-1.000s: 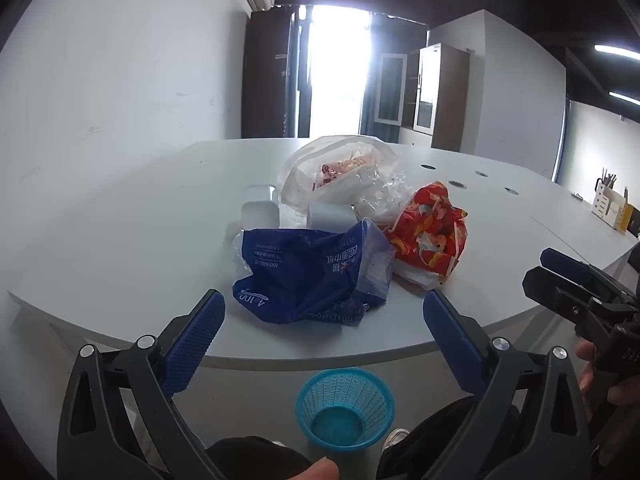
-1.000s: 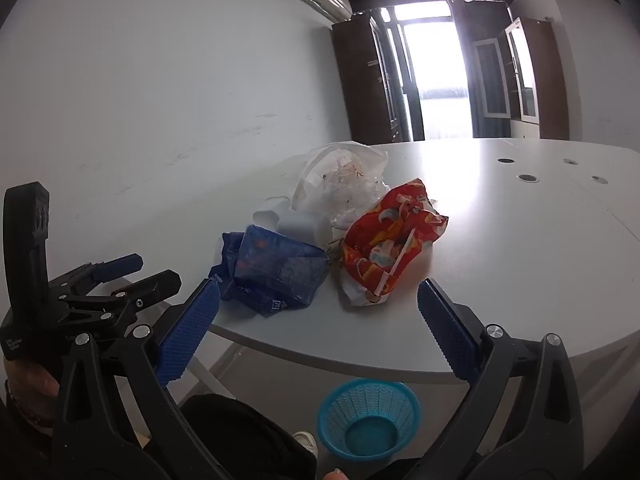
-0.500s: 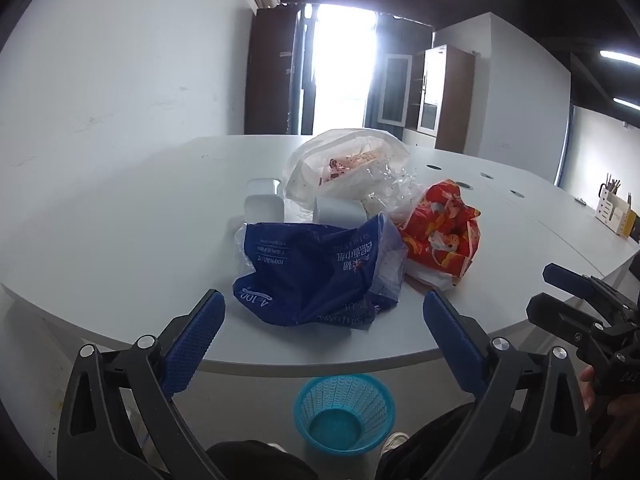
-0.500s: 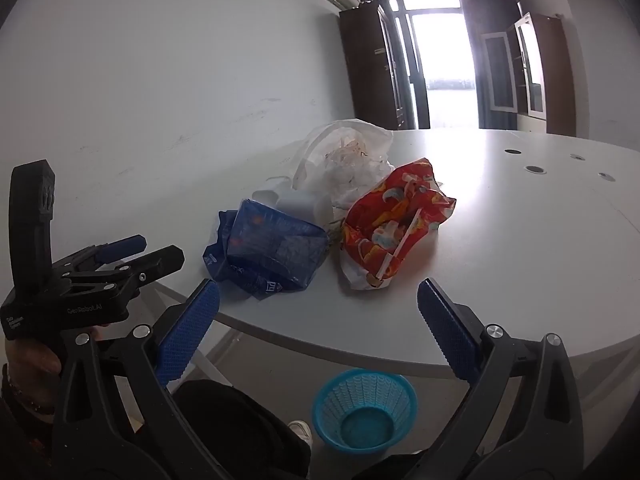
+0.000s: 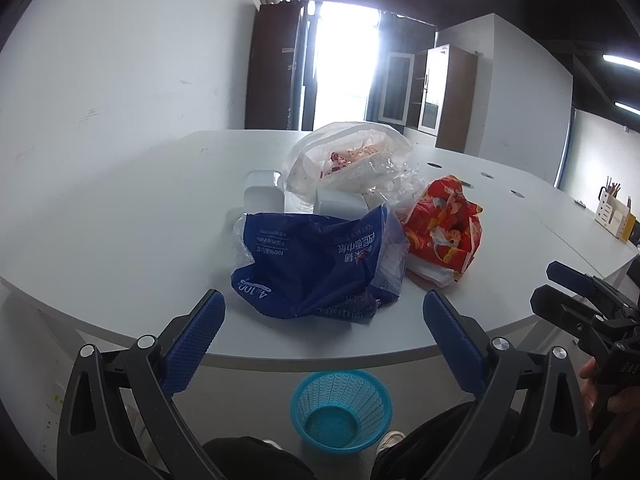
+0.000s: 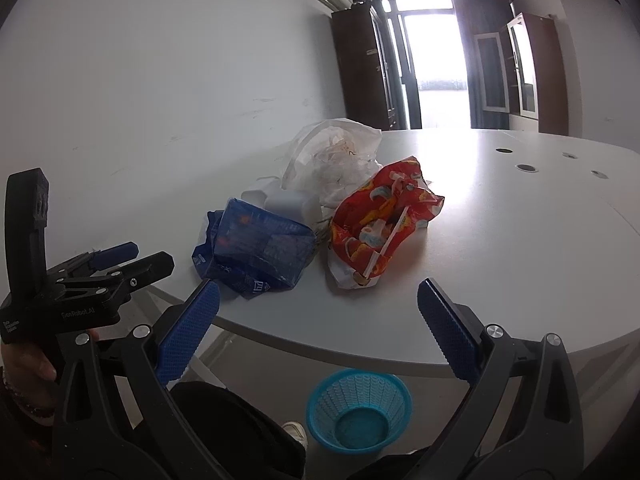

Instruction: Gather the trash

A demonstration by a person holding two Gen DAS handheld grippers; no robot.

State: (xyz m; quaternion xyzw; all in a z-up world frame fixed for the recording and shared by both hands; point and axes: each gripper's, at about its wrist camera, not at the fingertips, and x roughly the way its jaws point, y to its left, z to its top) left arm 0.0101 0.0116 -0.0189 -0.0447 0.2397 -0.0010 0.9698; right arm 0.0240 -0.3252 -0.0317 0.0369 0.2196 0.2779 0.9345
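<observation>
While both grippers' fingers gape wide and empty, three bags (image 5: 320, 264) and one basket (image 5: 340, 412) wait.

From my left wrist camera, the white containers (image 5: 262, 196) at twelve o'clock sit half hidden behind the blue wrapper (image 5: 316, 260). Its small print is unreadable. The desk organizer (image 5: 612, 214) at three o'clock is too small to make out.

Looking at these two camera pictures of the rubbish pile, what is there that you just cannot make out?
- White containers: mostly hidden behind the blue bag in both views.
- Clear bag contents: crumpled plastic and window glare blur them.
- Red wrapper: print too small to read.
- Blue basket: its base hidden by dark clothing, left view.
- Desk organiser: too small, near the left view's edge.
</observation>
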